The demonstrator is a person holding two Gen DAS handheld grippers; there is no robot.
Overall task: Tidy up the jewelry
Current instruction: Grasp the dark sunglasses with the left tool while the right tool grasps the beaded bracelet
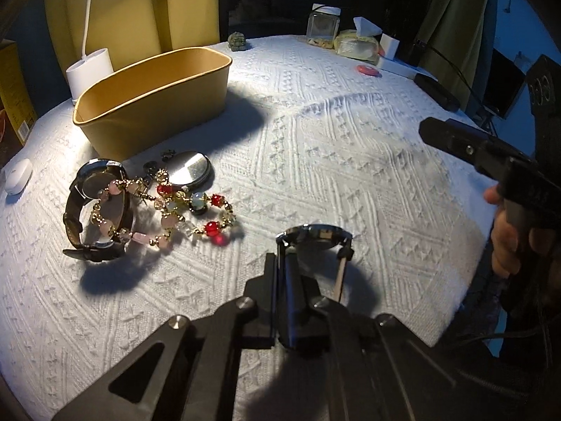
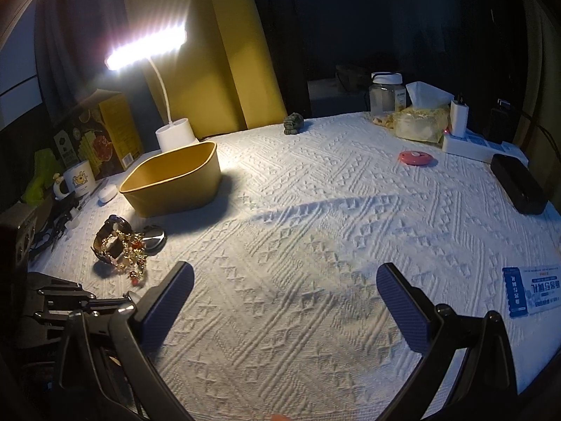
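My left gripper (image 1: 284, 273) is shut on the strap of a dark wristwatch (image 1: 315, 235) and holds it just above the white cloth. A pile of jewelry lies to its left: a black-strapped watch (image 1: 94, 207), beaded bracelets with pink, red and gold beads (image 1: 182, 210) and a round silver case (image 1: 191, 170). Behind the pile stands an open tan bin (image 1: 154, 98), seen also in the right wrist view (image 2: 175, 182). My right gripper (image 2: 284, 298) is open and empty over bare cloth, right of the pile (image 2: 126, 245).
A white lamp base (image 2: 175, 133) stands behind the bin. A small figurine (image 2: 293, 123), a jar (image 2: 385, 94), a tissue pack (image 2: 420, 119) and a red disc (image 2: 415, 158) sit at the back. A black box (image 2: 519, 182) and a blue leaflet (image 2: 533, 289) lie at the right.
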